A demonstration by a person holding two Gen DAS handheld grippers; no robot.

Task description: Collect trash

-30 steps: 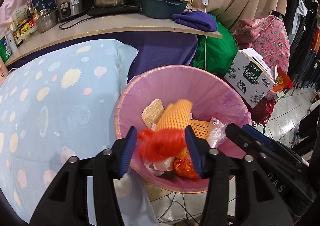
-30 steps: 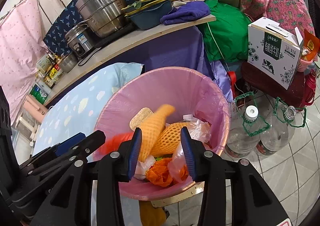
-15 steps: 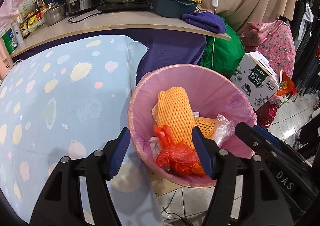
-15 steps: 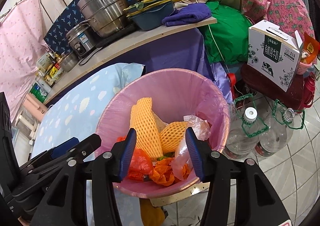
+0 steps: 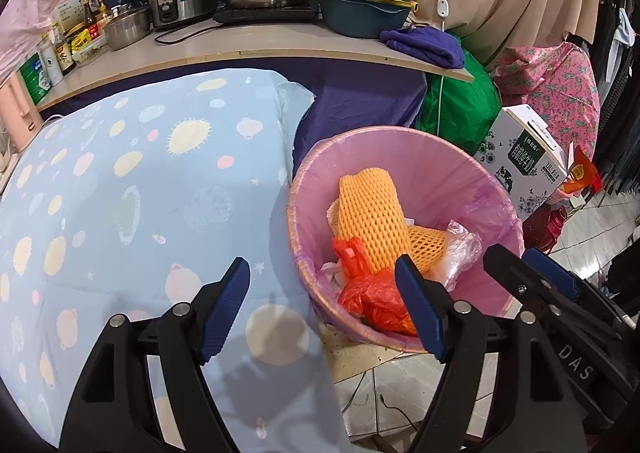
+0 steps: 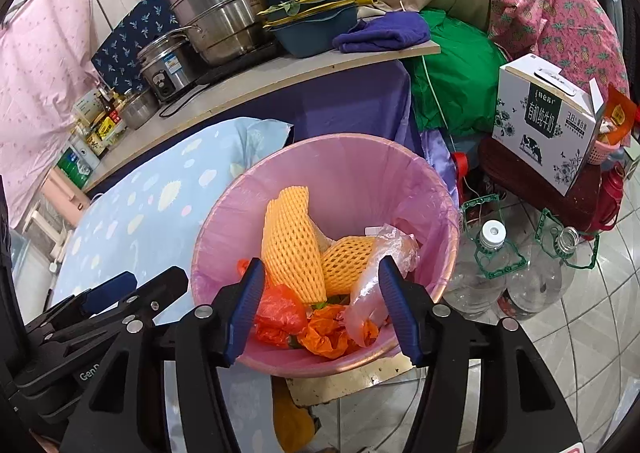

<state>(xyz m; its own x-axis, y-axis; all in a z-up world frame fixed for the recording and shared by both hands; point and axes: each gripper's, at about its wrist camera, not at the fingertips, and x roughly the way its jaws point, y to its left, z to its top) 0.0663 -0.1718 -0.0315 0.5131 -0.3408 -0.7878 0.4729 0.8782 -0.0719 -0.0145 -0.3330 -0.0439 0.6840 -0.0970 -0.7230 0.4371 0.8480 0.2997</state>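
A pink-lined trash bin (image 5: 472, 173) (image 6: 344, 157) stands on the floor beside the bed. In it lie an orange foam net sleeve (image 5: 372, 213) (image 6: 292, 245), a second net (image 6: 346, 263), red plastic bags (image 5: 372, 297) (image 6: 280, 313) and a clear plastic bag (image 6: 368, 293). My left gripper (image 5: 322, 303) is open and empty, over the bed edge and the bin's near rim. My right gripper (image 6: 322, 301) is open and empty, just above the bin's near side. Each gripper shows at the edge of the other's view.
A light blue spotted bed cover (image 5: 120, 193) lies left of the bin. A shelf (image 5: 240, 45) behind holds pots, basins and a purple cloth. A milk carton box (image 6: 548, 121) and large clear water bottles (image 6: 484, 269) stand right of the bin on the tiled floor.
The red bag and the orange net dropped from the grippers into the bin. Both grippers opened wider, and the left one moved left and back toward the bed.
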